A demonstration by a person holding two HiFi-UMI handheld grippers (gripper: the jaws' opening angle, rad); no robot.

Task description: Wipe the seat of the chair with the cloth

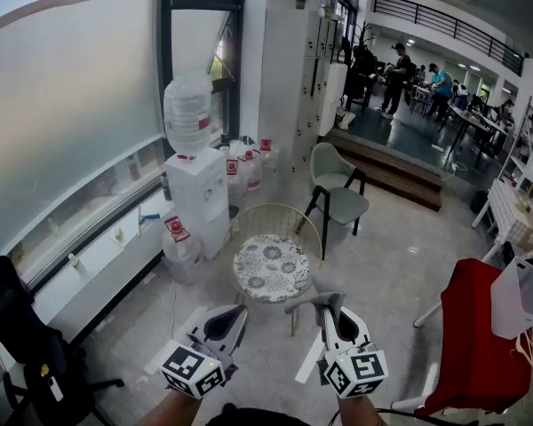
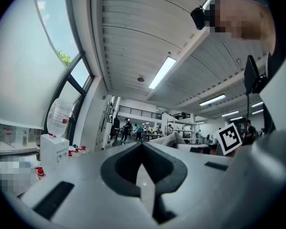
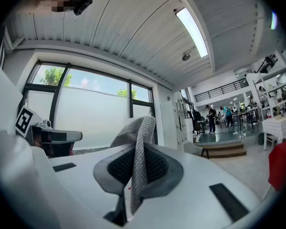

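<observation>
1. The right tool (image 1: 330, 314) is seen at the lower centre of the head view, closed on a grey knitted cloth (image 1: 313, 301). In the right gripper view the right tool (image 3: 136, 170) has its jaws pressed onto the cloth (image 3: 139, 136), and a fold of it stands up above them in mid-frame.
2. The left tool (image 1: 234, 319) is held just left of the right one, at the lower centre of the head view. In the left gripper view the left tool (image 2: 143, 171) is closed, jaw against jaw, and nothing is gripped between them.
3. Both tools are held in the air above the pale floor (image 1: 386, 278), and neither touches any furniture.
4. A pale green chair (image 1: 338, 189) on dark legs stands in the centre of the head view, well apart from the cloth; its seat is bare.
5. A red chair (image 1: 475, 340) is seen at the lower right edge, also apart from both tools.
6. A round counter (image 1: 271, 269) with a patterned top and a thin wire rim stands between the tools and the pale green chair.
7. A white water dispenser (image 1: 200, 198) with a large clear bottle (image 1: 188, 112) on top is placed left of centre, beside the frosted window (image 1: 62, 105).
</observation>
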